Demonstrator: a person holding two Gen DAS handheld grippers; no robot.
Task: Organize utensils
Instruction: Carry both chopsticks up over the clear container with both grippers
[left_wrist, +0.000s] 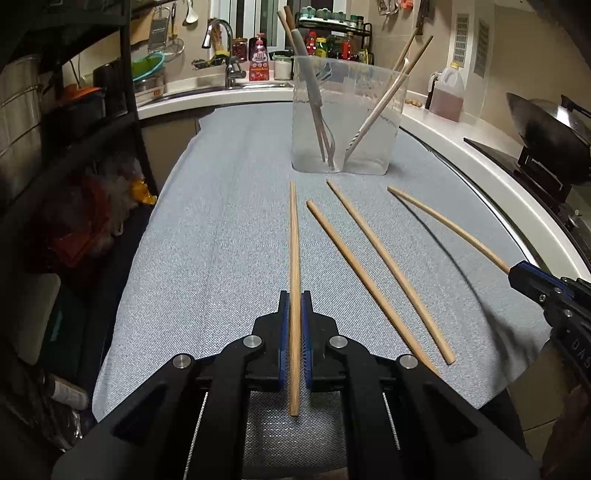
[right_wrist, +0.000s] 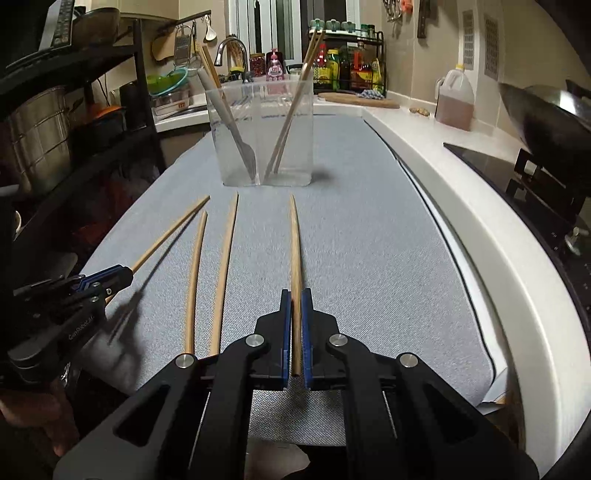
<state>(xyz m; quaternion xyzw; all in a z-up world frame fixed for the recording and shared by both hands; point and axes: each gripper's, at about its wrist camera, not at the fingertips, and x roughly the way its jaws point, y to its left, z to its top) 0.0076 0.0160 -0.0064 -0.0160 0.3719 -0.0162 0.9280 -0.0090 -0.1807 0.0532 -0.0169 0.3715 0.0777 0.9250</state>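
My left gripper (left_wrist: 294, 299) is shut on a wooden chopstick (left_wrist: 294, 266) that points toward a clear plastic holder (left_wrist: 347, 110). My right gripper (right_wrist: 294, 295) is shut on another chopstick (right_wrist: 295, 251); it also shows in the left wrist view (left_wrist: 450, 225), lifted at the gripper end. Two more chopsticks (left_wrist: 388, 266) lie loose on the blue-grey cloth (left_wrist: 221, 221) between the grippers. The holder (right_wrist: 262, 133) has two compartments: a fork (right_wrist: 240, 140) and wooden sticks on the left, chopsticks (right_wrist: 291, 110) on the right.
A white counter edge (right_wrist: 461, 192) runs along the right, with a stove and wok (right_wrist: 546, 110) beyond it. An oil jug (right_wrist: 455, 99) stands at the back right. A sink with tap (left_wrist: 225, 55) is at the back. Dark shelving (left_wrist: 74, 129) stands on the left.
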